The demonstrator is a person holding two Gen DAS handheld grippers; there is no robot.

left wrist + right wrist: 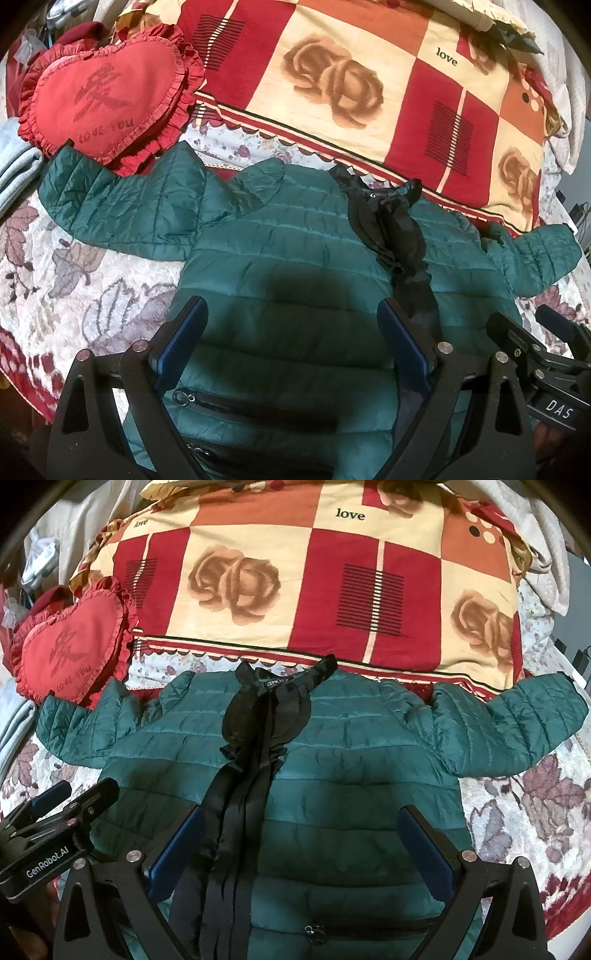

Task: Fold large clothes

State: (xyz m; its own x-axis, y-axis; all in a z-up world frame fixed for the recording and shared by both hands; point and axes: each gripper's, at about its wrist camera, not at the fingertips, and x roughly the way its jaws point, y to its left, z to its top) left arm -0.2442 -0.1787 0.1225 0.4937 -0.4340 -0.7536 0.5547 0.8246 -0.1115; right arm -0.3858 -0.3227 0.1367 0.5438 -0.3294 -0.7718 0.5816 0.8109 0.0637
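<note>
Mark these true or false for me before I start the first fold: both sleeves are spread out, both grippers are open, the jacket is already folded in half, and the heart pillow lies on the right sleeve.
1. Both sleeves of the green jacket are spread outward. True.
2. The left gripper and the right gripper are both open, holding nothing. True.
3. The jacket is already folded in half. False: it lies flat and spread on the bedspread, front up, black placket showing.
4. The red heart pillow lies on the right sleeve. False: it sits by the left sleeve, overlapping its cuff.
</note>
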